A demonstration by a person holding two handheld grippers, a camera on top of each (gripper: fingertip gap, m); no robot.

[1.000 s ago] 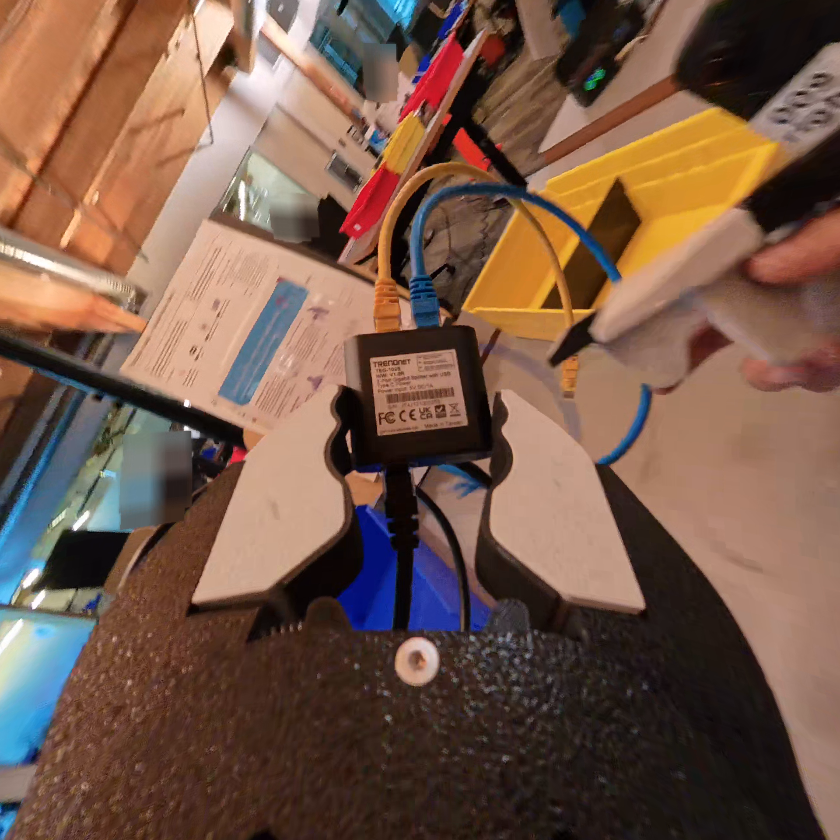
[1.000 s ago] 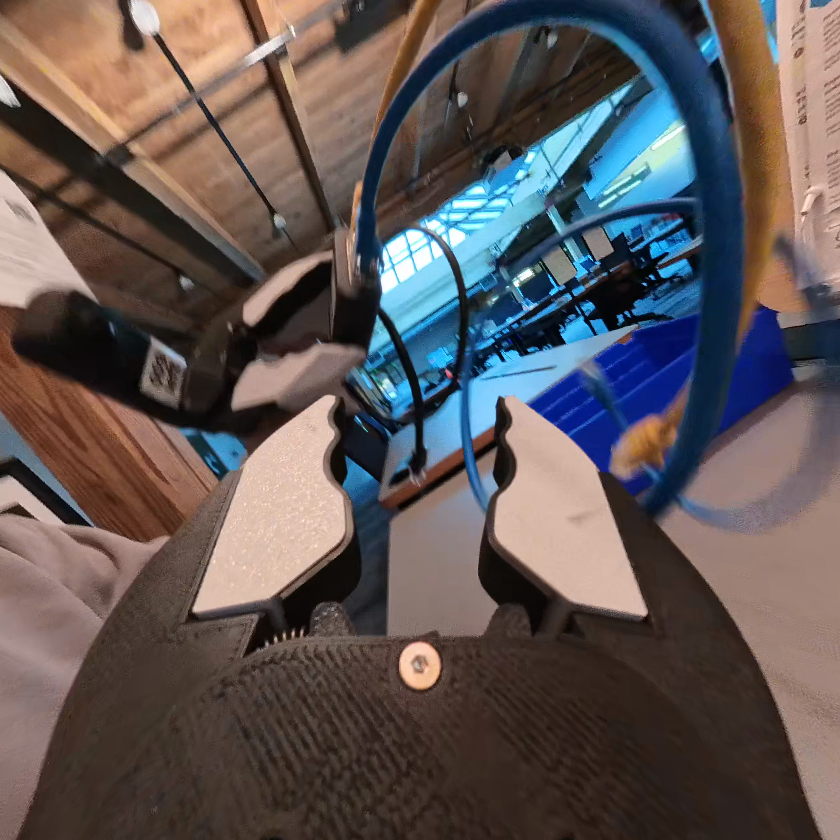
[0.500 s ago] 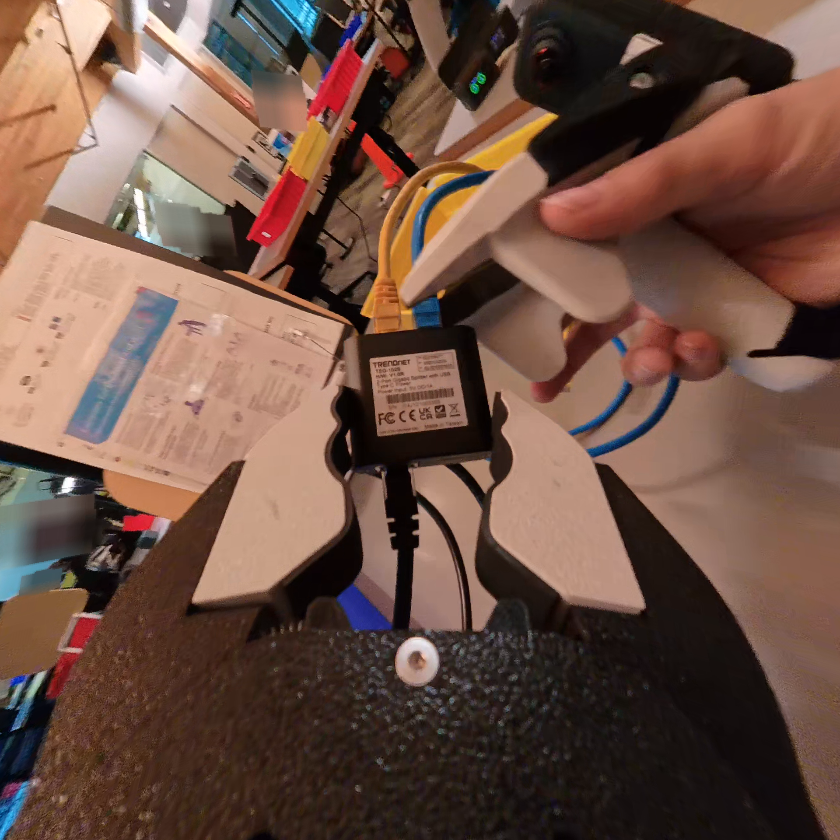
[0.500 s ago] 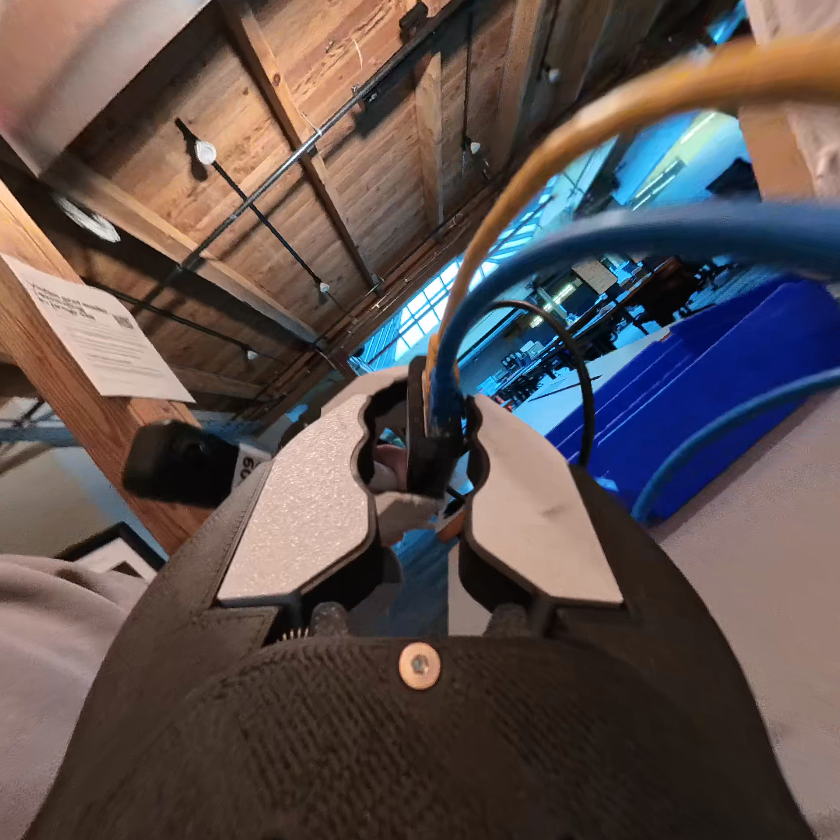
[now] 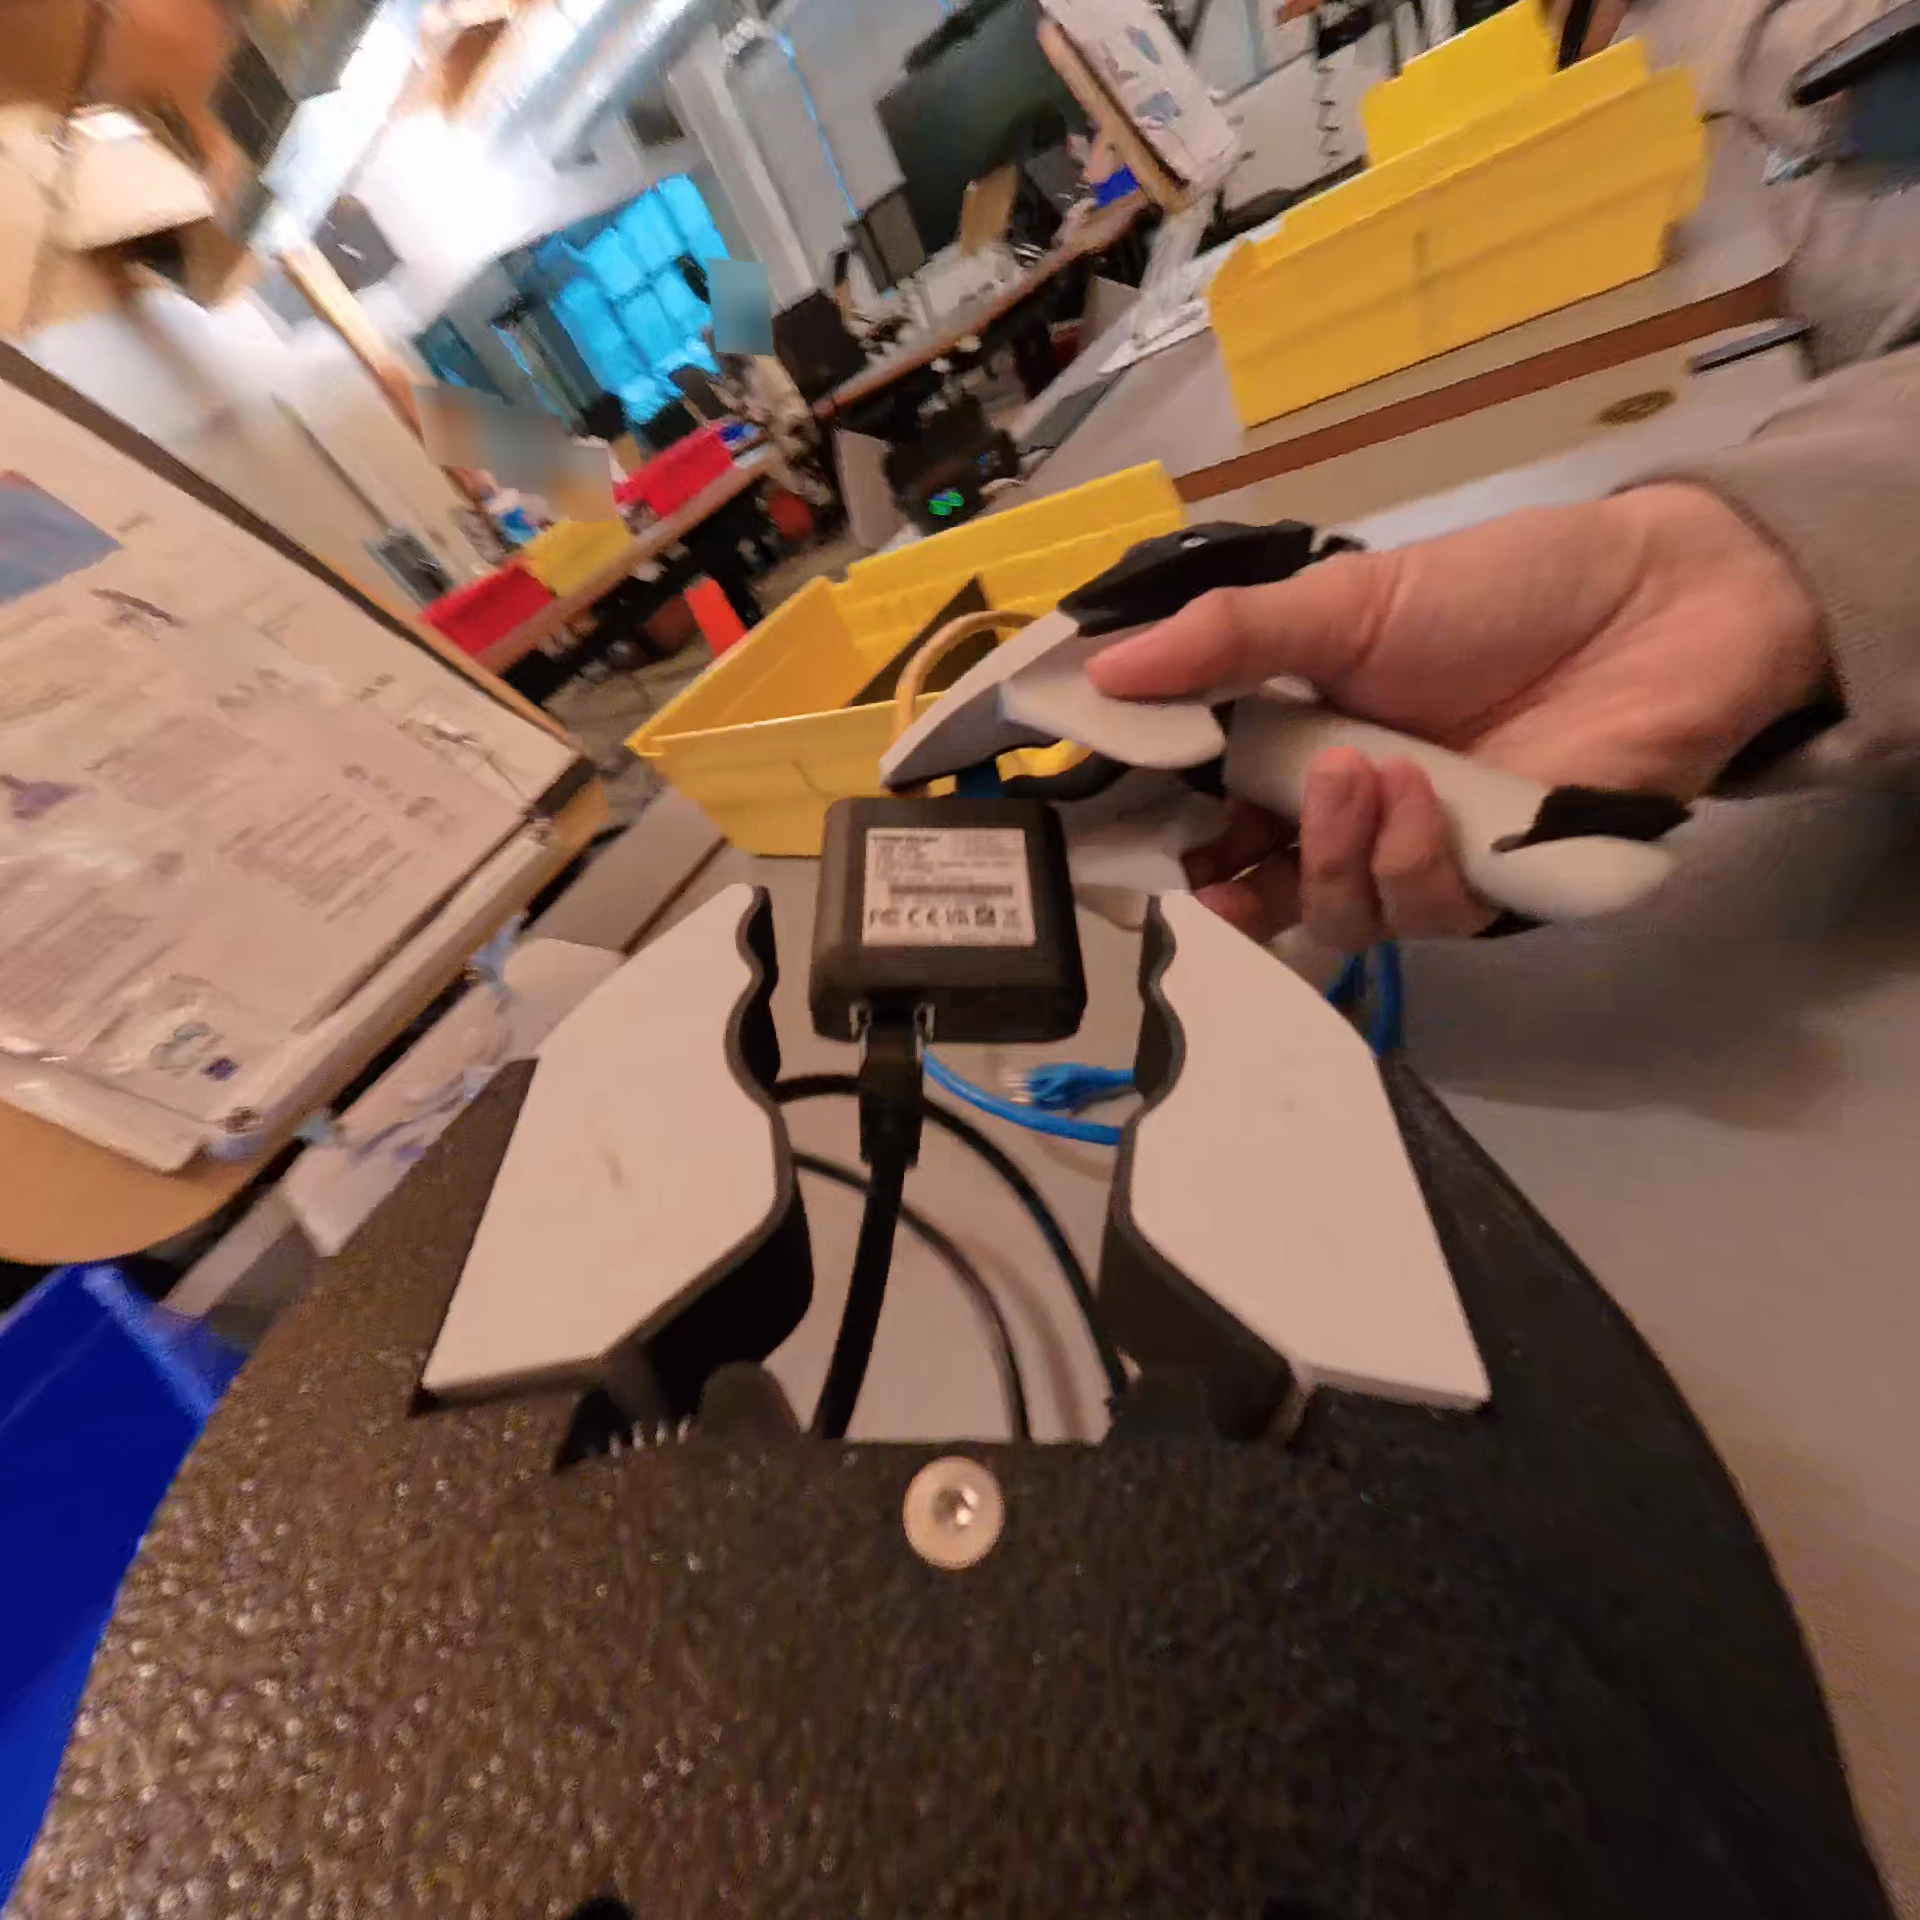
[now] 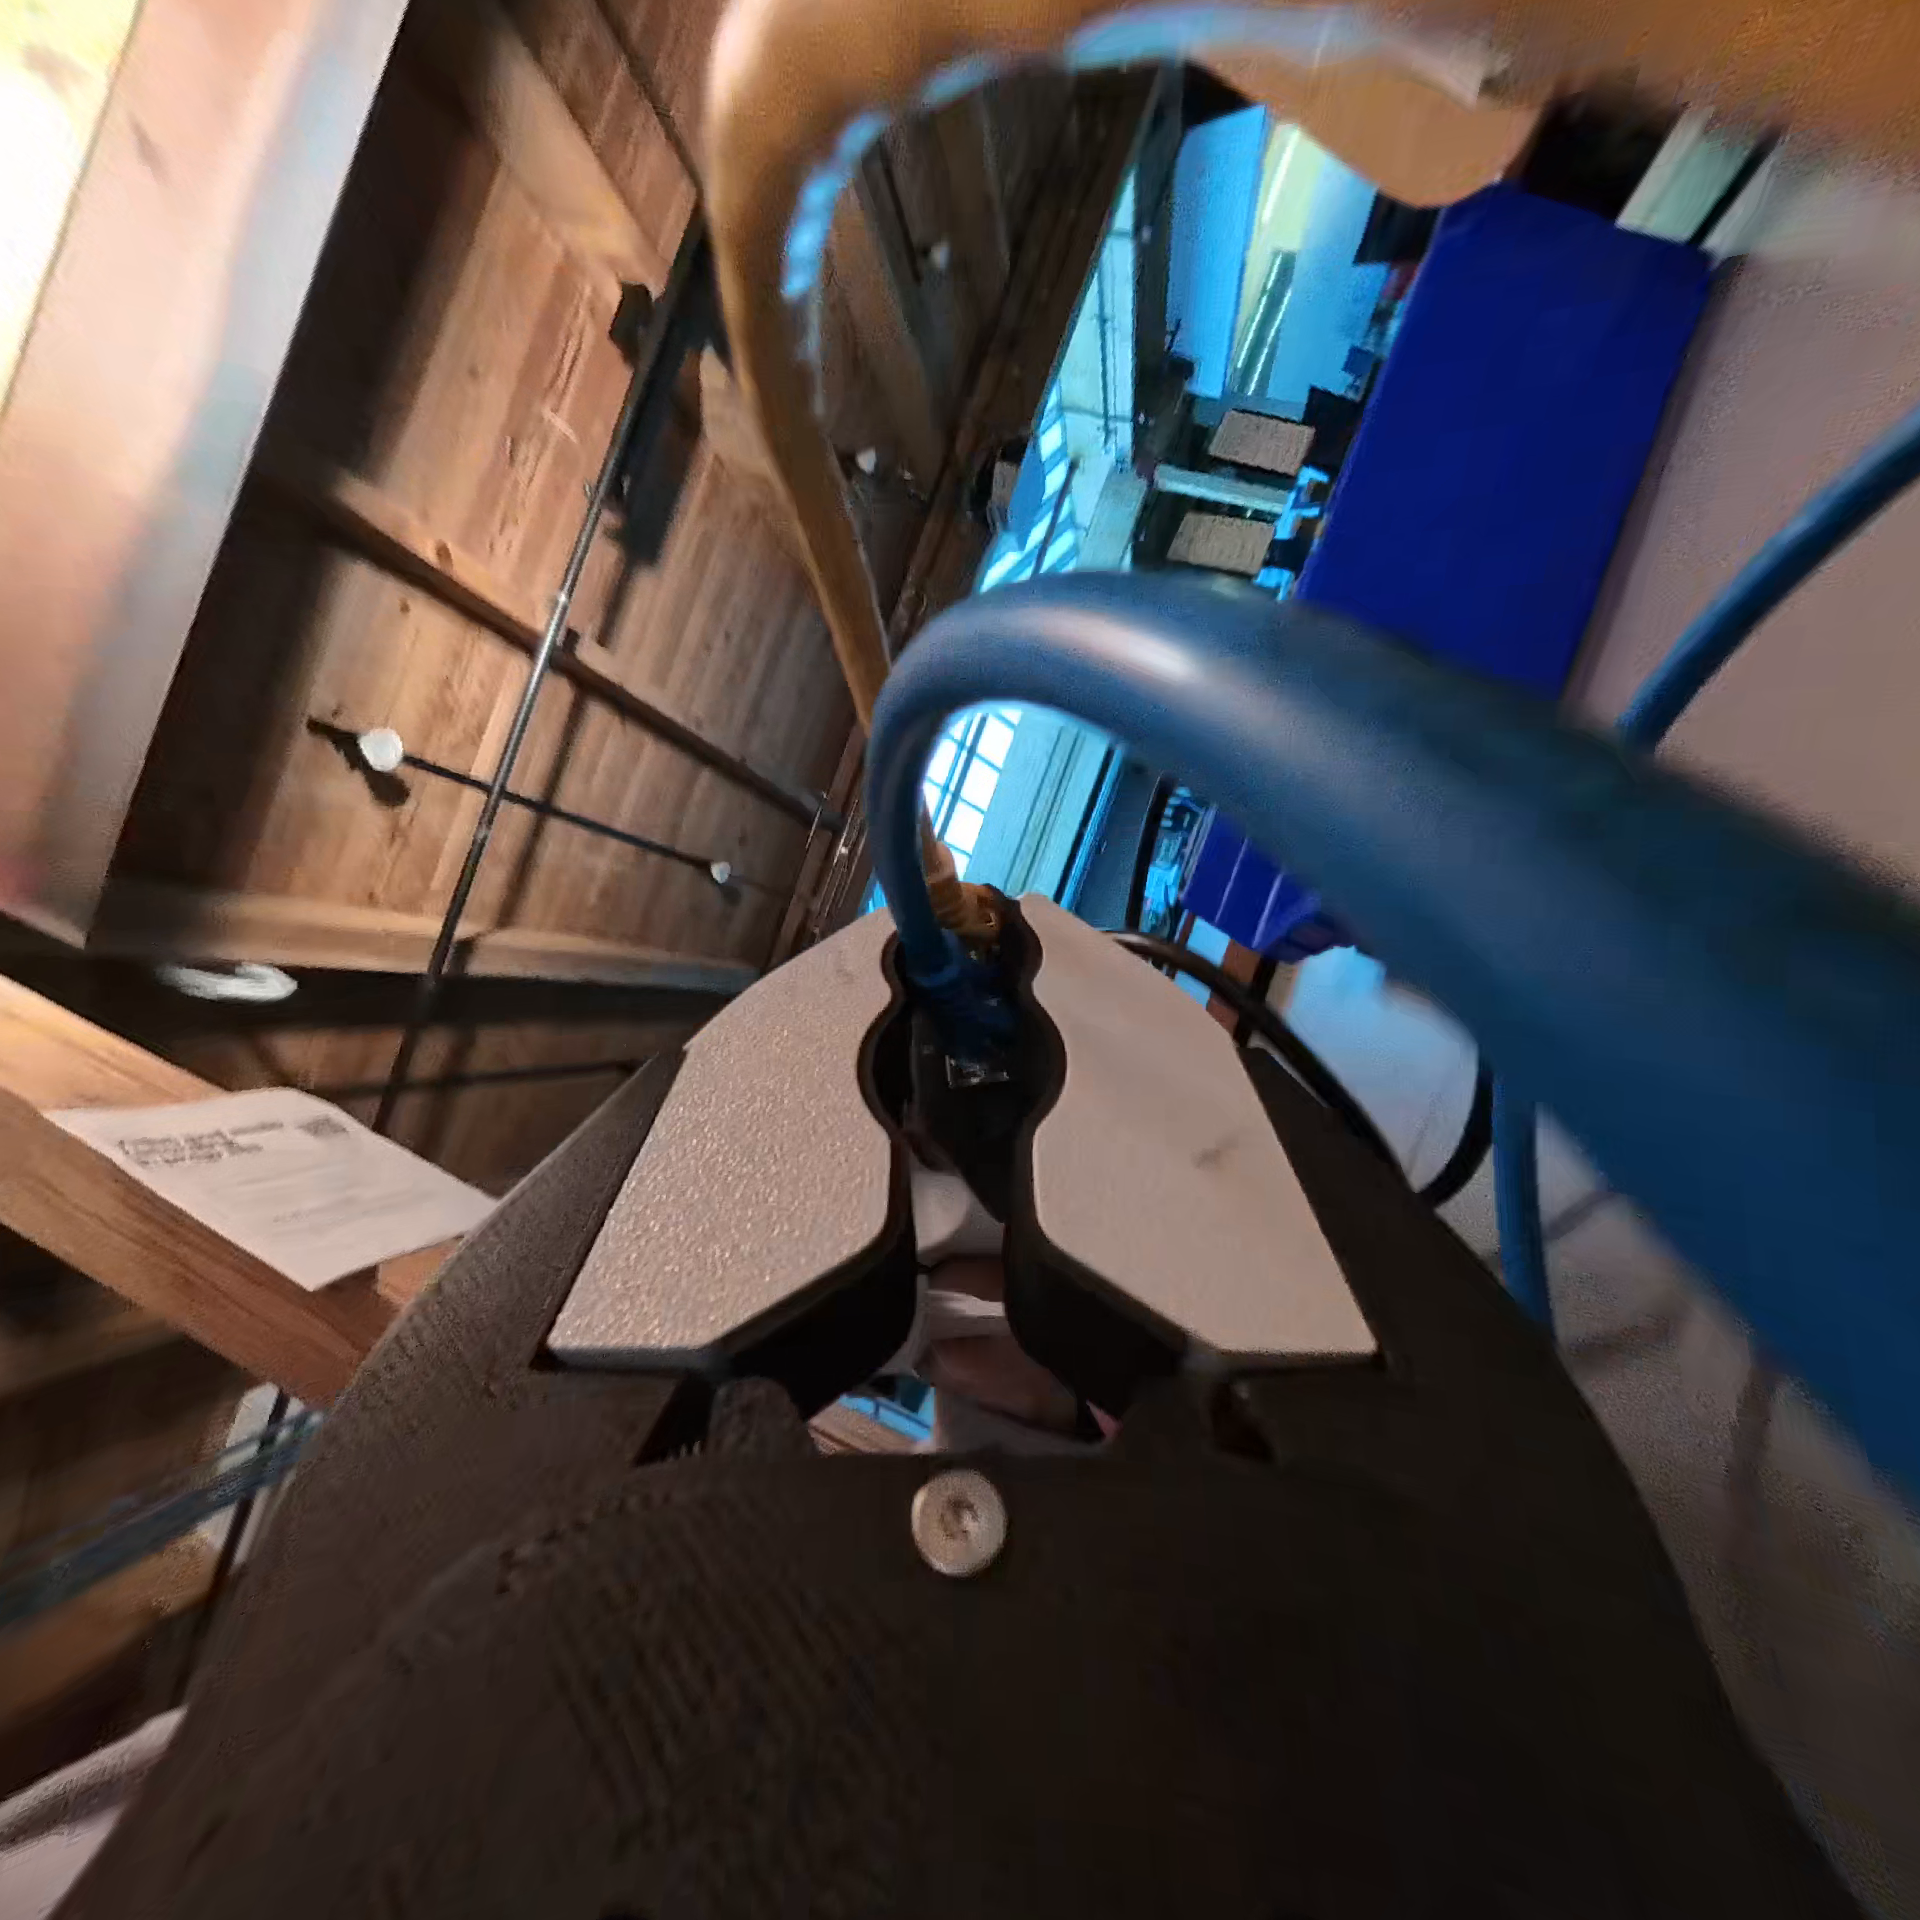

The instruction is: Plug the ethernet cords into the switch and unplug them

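The black switch [image 5: 948, 914] with its white label sits between my left gripper's [image 5: 956, 914] fingers, with a gap on each side; the jaws are open. A black power cable [image 5: 883, 1143] runs from its near end. My right gripper [image 5: 987, 790], held by a hand, comes in from the right at the switch's far end. In the right wrist view it [image 6: 961, 987] is shut on the blue cord's plug [image 6: 956, 997] at the switch [image 6: 971, 1081]. The blue cord [image 6: 1351, 748] loops overhead and the yellow cord [image 6: 790, 416] is plugged in beside it. The blue cord's other end [image 5: 1060, 1086] lies on the table.
A yellow bin [image 5: 790, 727] stands just behind the switch and another yellow bin [image 5: 1455, 239] farther back right. A board with printed sheets [image 5: 208, 790] leans at the left. A blue bin [image 5: 73, 1455] is at the lower left. The grey table [image 5: 1610, 1195] extends right. The tips of one gripper are about 6 cm away from the tips of the other.
My left gripper's jaws have opened off the switch. My right gripper has closed fully on the blue plug. Both views have swung round.
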